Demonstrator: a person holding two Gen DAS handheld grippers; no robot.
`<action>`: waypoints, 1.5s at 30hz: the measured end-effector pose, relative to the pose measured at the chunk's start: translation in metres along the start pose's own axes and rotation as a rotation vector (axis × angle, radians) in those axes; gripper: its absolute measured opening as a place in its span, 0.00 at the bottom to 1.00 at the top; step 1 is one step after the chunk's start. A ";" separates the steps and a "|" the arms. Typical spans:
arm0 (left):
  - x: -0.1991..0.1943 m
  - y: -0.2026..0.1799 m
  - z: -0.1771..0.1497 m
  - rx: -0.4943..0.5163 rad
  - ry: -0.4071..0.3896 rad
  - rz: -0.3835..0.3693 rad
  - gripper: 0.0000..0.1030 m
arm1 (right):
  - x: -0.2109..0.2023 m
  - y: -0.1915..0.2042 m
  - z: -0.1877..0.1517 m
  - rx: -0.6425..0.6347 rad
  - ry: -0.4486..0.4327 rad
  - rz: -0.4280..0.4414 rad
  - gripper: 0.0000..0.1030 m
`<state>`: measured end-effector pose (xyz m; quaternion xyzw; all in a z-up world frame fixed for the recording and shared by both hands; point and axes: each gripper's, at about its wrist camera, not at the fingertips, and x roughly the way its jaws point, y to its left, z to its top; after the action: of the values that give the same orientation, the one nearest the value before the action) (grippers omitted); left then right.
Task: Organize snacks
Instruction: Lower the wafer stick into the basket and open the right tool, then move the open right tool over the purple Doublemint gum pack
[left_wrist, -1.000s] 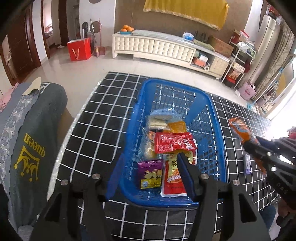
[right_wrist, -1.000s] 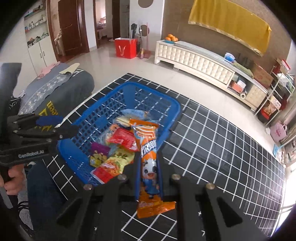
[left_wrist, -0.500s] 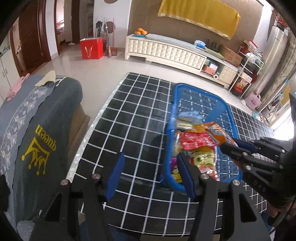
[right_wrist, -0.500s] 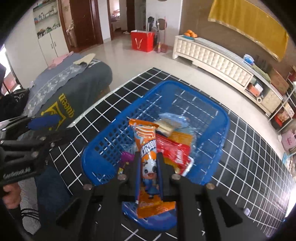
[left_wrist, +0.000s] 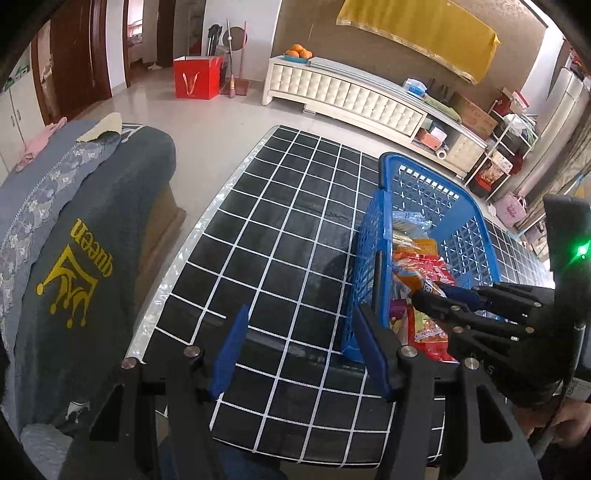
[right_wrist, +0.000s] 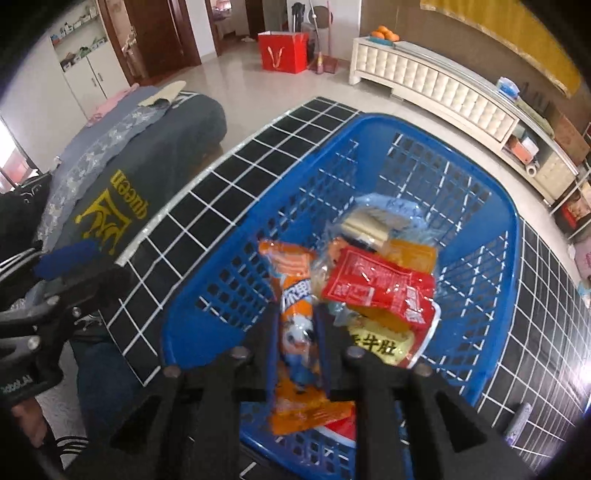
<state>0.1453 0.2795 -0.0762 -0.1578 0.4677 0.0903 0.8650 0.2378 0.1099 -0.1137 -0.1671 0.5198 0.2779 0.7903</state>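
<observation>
An orange snack packet (right_wrist: 297, 317) hangs lengthwise above a blue basket (right_wrist: 369, 136) of snacks (right_wrist: 376, 288).

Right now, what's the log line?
right tool: shut on orange snack packet | over blue basket | left tool: open, empty

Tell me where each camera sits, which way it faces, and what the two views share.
Left wrist: rides the left tongs, open over the black grid-patterned table, facing the white cabinet; right tongs visible at right.
Right wrist: rides the right tongs, shut on a long orange snack packet, looking down into the blue plastic basket; left tongs and a hand at left.
Shared: basket, table, red paper bag, grey "queen" cover.
</observation>
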 end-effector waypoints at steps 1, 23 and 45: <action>0.000 0.000 0.000 -0.001 0.001 -0.001 0.55 | -0.002 -0.002 -0.001 0.008 -0.003 0.004 0.39; -0.030 -0.118 -0.005 0.196 -0.039 -0.050 0.55 | -0.112 -0.100 -0.068 0.200 -0.161 -0.070 0.70; 0.013 -0.327 -0.038 0.525 -0.011 -0.130 0.77 | -0.141 -0.248 -0.182 0.525 -0.145 -0.225 0.72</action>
<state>0.2219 -0.0389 -0.0447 0.0426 0.4595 -0.0890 0.8827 0.2147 -0.2241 -0.0643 0.0070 0.4943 0.0558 0.8675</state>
